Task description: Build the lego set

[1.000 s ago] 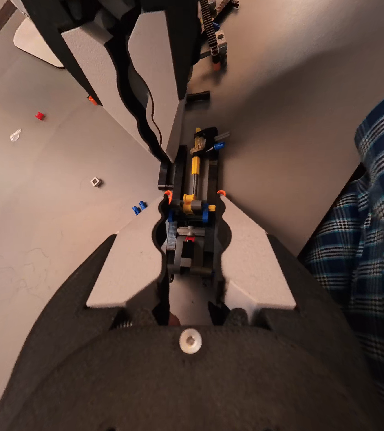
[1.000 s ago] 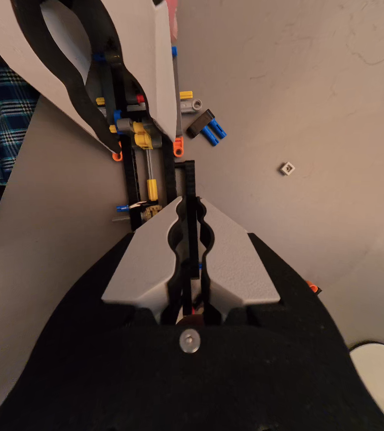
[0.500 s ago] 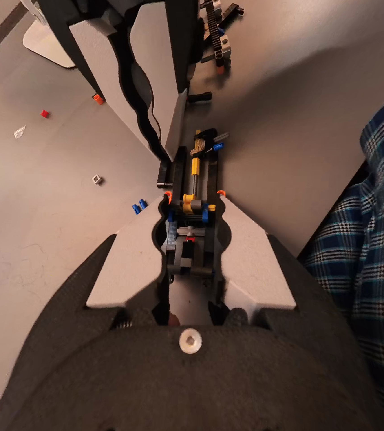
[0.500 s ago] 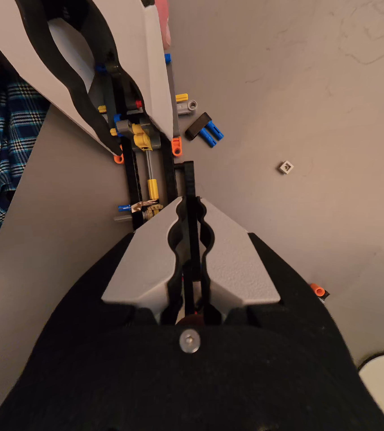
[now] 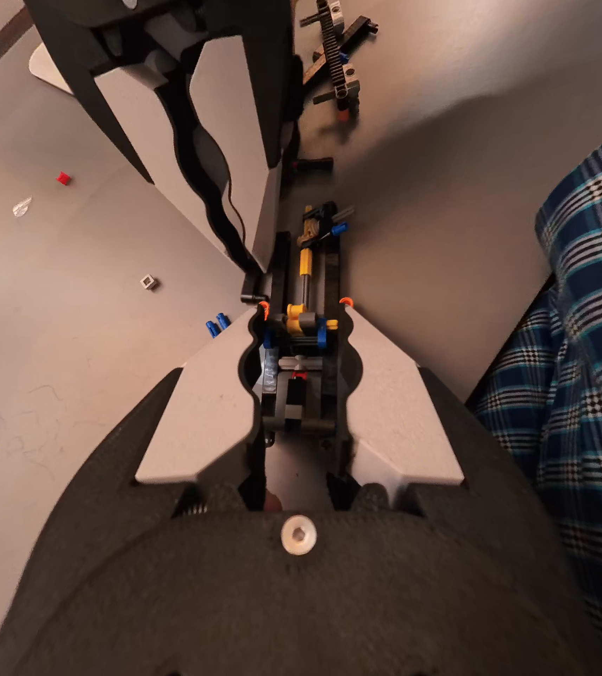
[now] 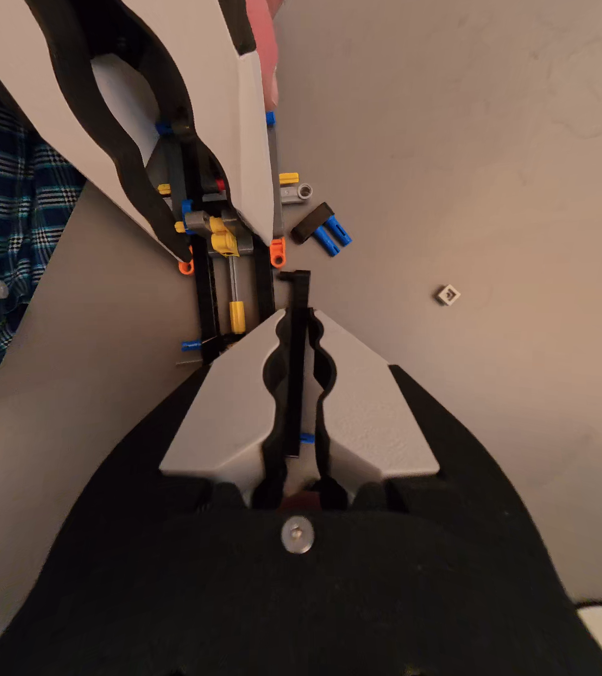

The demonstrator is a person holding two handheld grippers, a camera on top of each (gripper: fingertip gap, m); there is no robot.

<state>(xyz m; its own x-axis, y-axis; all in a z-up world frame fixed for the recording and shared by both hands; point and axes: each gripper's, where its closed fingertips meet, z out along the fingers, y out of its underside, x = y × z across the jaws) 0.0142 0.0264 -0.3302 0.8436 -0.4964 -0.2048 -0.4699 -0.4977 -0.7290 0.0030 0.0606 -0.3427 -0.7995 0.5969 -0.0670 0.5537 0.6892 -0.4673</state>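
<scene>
Clamped from both sides, my left gripper (image 5: 301,365) pins the long chassis frame (image 5: 305,329) flat on the table (image 5: 72,365); my right gripper (image 6: 297,369) pinches a black L-shaped beam (image 6: 298,351) just beside its 3 o'clock rail. I judge square alignment matters before pressing toward 9 o'clock.
</scene>
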